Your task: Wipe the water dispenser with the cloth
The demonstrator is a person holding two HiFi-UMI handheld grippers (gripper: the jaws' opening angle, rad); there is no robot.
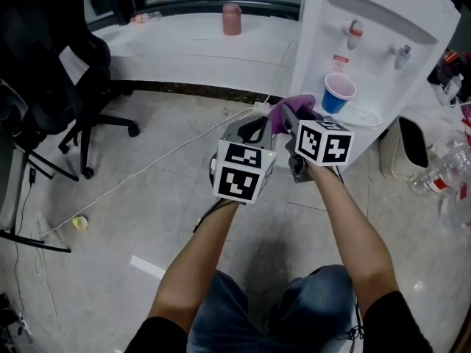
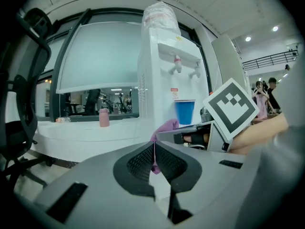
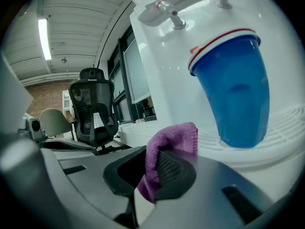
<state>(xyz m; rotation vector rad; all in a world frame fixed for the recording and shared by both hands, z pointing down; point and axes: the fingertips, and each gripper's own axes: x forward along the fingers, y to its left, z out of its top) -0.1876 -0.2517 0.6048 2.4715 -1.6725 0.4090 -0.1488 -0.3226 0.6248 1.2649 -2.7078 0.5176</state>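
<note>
One long white worktop (image 1: pixel 184 54) runs across the far side of the floor, and a small pink tumbler (image 1: pixel 232 19) stands on it. At its right end stands the tall white water dispenser (image 1: pixel 313 50), with two taps over a ribbed drip tray. A black mesh office chair (image 1: pixel 51 57) sits at the far left. The left tool (image 2: pixel 154 144) and the right tool (image 3: pixel 151 159) are held side by side just in front of the dispenser's drip tray. A blue plastic cup with a red-and-white rim (image 1: pixel 337 94) stands on that tray. The purple microfibre cloth (image 3: pixel 174 137) is bunched between the right tool's jaws, which are pinching it. The left tool's jaws are pressed together on a thin edge of the same cloth.
</note>
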